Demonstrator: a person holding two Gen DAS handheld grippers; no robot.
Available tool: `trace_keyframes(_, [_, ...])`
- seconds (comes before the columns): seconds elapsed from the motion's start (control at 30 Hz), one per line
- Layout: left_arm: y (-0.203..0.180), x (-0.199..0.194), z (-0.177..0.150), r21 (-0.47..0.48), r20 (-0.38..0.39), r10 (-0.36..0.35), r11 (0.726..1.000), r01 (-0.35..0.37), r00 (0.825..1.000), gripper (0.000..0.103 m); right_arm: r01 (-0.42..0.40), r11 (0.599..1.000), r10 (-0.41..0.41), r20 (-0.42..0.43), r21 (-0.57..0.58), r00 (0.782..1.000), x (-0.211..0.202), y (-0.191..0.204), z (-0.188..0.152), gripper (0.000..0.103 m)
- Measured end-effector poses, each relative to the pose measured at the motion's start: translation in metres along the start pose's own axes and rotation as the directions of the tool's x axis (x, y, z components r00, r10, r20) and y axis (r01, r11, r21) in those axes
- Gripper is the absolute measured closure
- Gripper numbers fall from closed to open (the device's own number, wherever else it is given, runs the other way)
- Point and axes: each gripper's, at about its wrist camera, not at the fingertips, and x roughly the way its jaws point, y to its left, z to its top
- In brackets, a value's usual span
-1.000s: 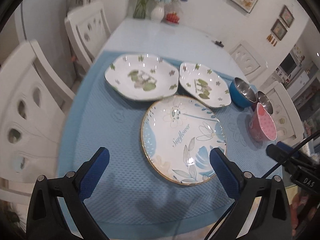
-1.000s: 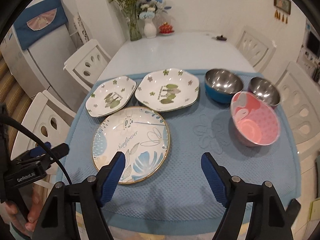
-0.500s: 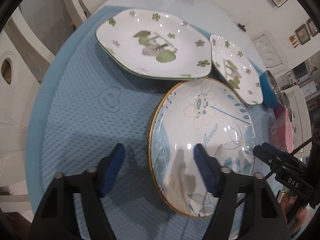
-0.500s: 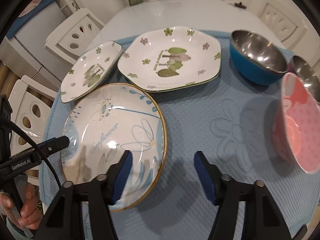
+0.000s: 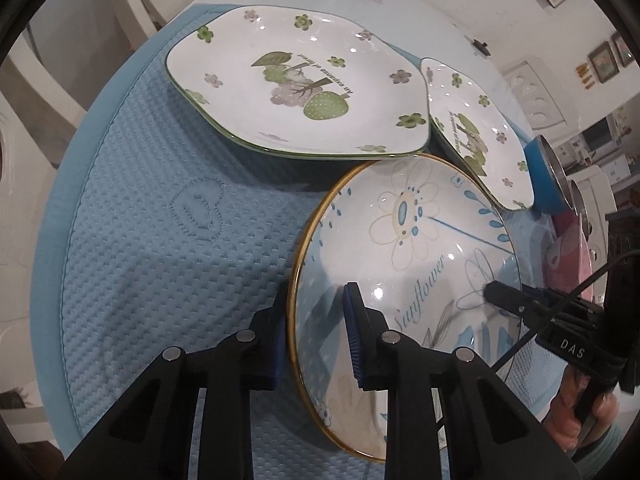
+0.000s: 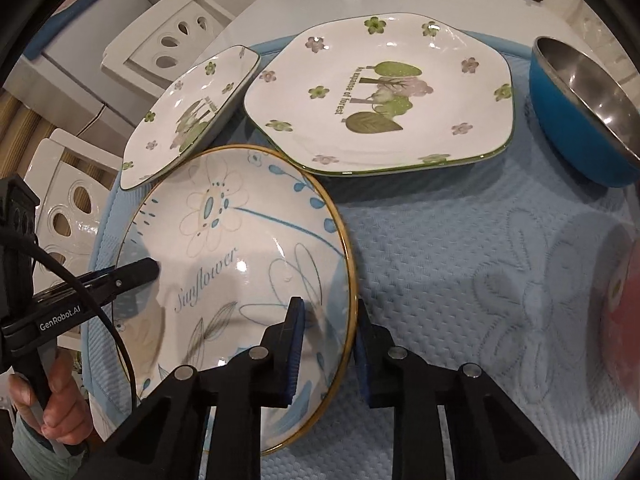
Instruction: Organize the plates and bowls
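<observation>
The round Sunflower plate (image 5: 404,248) is white with a gold rim, blue flower line drawings and the word "Sunflower" across its middle. It sits nearest on the blue quilted mat (image 5: 160,240), its left edge clamped between the pads of the left hand-held gripper (image 5: 316,336) and its right edge between those of the right hand-held gripper (image 6: 328,344). Behind it lie two white angular plates with green rims, small flowers and a tree print: the small forest plate (image 6: 188,116) on the left and the large forest plate (image 6: 380,92) beside it. Further right stands a blue bowl (image 6: 580,120) with a steel interior, then a pink bowl (image 6: 622,320) at the frame's edge.
</observation>
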Motion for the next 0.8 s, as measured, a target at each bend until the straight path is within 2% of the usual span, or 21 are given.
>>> trace_keyframes(0.1, [-0.007,-0.003,-0.005,0.052,0.006,0.006,0.999,-0.007,1.0,0.081,0.01,1.0,-0.011,-0.01,-0.026,1.0,-0.001,0.002,-0.002,0.08])
trace_keyframes(0.27, [-0.006,-0.009,-0.019,0.023,0.002,-0.043,0.999,0.043,0.999,0.081,0.026,1.0,-0.027,-0.013,-0.016,1.0,-0.013,0.0,-0.013,0.08])
trace_keyframes(0.43, [0.004,-0.034,-0.034,-0.027,0.039,-0.014,1.0,0.015,0.999,0.081,0.054,0.998,-0.055,-0.019,-0.035,0.998,-0.029,0.026,-0.026,0.079])
trace_keyframes(0.53, [0.017,-0.044,-0.044,-0.064,0.046,0.023,0.998,-0.02,0.999,0.081,0.038,0.998,-0.04,-0.047,-0.042,0.998,-0.028,0.043,-0.036,0.079])
trace_keyframes(0.8, [0.052,-0.056,-0.081,-0.135,0.009,0.068,0.989,-0.067,0.998,0.081,0.021,0.997,-0.03,-0.109,-0.076,0.994,-0.014,0.086,-0.071,0.079])
